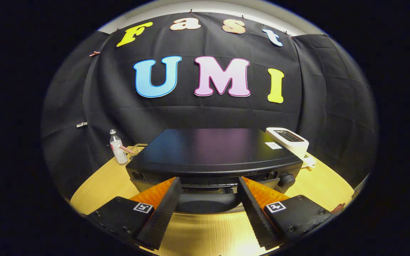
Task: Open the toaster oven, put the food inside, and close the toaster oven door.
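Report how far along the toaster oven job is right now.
Done: nothing visible yet. In hand: the tool is open, its fingers spread just before the front of the glossy black toaster oven on the wooden table, gripping nothing. Whether the door is open cannot be told. Left: loading the food and closing the door.

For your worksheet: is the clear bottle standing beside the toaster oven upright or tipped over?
Upright. The bottle stands on its base on the wooden table, cap uppermost, left of the toaster oven.

Gripper [208,185] fingers spread wide just before the black toaster oven [212,151], its door seemingly shut.
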{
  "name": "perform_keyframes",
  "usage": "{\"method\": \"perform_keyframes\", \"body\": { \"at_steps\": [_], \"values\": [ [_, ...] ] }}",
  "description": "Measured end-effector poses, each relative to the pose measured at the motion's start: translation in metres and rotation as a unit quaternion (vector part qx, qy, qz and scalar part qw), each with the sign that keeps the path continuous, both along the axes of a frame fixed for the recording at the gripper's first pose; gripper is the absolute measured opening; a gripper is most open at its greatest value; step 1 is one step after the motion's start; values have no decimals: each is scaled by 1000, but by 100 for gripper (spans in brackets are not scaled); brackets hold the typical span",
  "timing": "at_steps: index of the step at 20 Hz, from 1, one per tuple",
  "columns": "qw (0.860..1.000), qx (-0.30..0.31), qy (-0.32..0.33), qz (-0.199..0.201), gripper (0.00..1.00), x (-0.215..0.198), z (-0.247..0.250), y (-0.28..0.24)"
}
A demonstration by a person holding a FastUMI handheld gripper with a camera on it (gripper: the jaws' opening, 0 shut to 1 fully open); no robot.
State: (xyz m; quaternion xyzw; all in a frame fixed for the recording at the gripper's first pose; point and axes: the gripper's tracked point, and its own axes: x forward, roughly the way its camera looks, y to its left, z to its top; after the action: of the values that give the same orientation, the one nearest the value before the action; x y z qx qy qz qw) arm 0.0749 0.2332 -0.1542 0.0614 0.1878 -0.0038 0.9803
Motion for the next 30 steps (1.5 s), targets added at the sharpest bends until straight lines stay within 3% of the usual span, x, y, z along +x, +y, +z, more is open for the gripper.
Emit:
{"method": "perform_keyframes", "body": {
  "at_steps": [10, 18, 24, 27, 30],
  "values": [
    [999, 32, 14, 12, 98, -51, -21, 3],
    [999, 13, 10, 39, 98, -81, -43, 8],
    [993, 39, 105, 45, 95, -124, -97, 3],
    [987, 56, 148, 36, 97, -132, -106, -8],
    [977, 76, 188, 62, 99, -156, -98, -21]
  ]
}}
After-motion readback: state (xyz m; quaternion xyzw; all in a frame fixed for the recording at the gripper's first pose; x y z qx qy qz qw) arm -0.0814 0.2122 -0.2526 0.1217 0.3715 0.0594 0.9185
